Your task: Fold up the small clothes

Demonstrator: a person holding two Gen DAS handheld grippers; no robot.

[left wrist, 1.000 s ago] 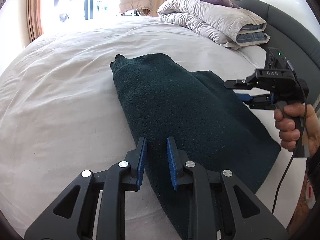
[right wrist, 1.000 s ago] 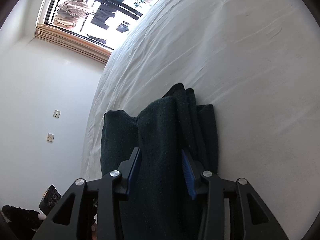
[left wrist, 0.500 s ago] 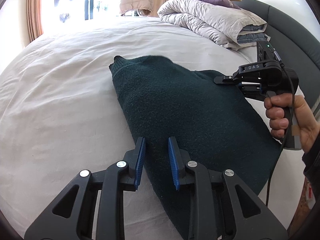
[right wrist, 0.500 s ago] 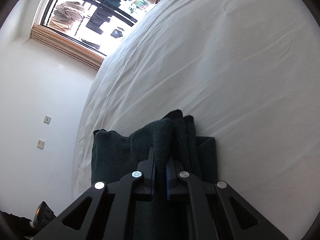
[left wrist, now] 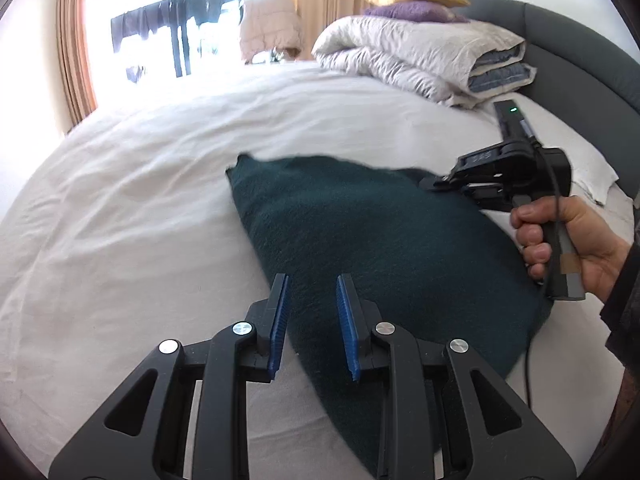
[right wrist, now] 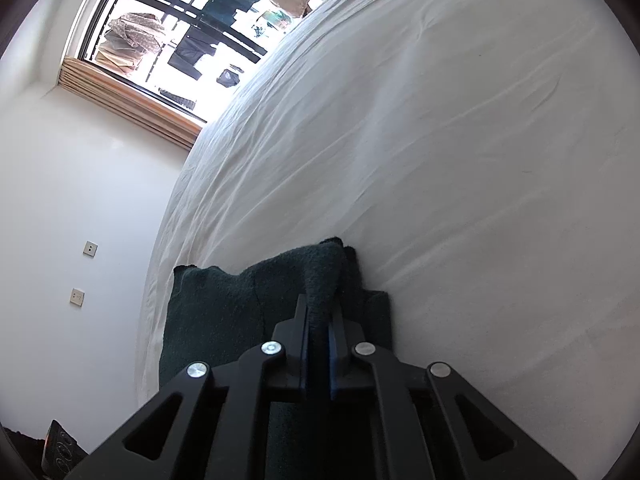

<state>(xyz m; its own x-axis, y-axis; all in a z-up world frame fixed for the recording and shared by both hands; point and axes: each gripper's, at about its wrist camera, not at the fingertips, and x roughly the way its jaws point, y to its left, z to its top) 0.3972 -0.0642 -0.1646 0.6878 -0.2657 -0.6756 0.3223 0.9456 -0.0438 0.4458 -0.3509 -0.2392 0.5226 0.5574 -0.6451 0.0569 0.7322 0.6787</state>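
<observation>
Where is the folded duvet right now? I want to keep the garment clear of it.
In the left wrist view the folded duvet sits at the far right of the bed, against the grey headboard, under two pillows and beyond the dark green garment.

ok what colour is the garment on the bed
Dark green garment; clearest in the left wrist view.

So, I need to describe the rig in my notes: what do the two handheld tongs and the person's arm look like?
Both tongs, left and right, are matte black with triangular cut-outs, silver pivot screws and ribbed blue pads. In the left wrist view the right unit has a pistol-style handle, a small green light, faint embossed lettering and a thin black cable. The right hand emerges from a dark sleeve.
</observation>
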